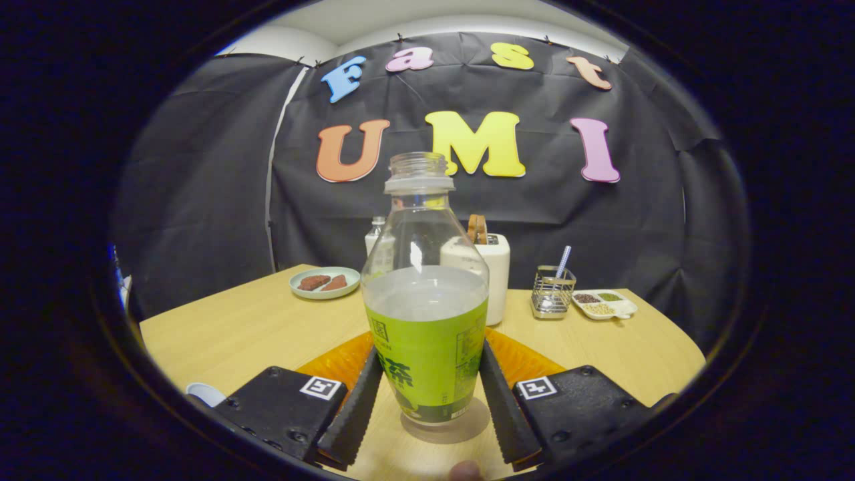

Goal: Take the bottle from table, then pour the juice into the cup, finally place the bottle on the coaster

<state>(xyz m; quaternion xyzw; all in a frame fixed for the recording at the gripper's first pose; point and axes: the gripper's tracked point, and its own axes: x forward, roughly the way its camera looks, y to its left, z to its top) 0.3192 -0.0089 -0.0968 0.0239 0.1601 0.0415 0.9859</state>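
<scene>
Standing upright on the table [254, 327], the uncapped bottle [425, 321] is gripped on both sides by the jaws.

The bottle [425, 294] is clear glossy plastic with a smooth green wrap label, standing between the gripper [427, 401] fingers, whose inner pads [354, 407] look ribbed and matt. The table [247, 327] is pale wood-grain with a smooth satin finish. The orange coaster [528, 361] looks ridged and shiny. A basket [553, 292] is bright wire metal. The plate [325, 282] is glossy glazed ceramic.
</scene>
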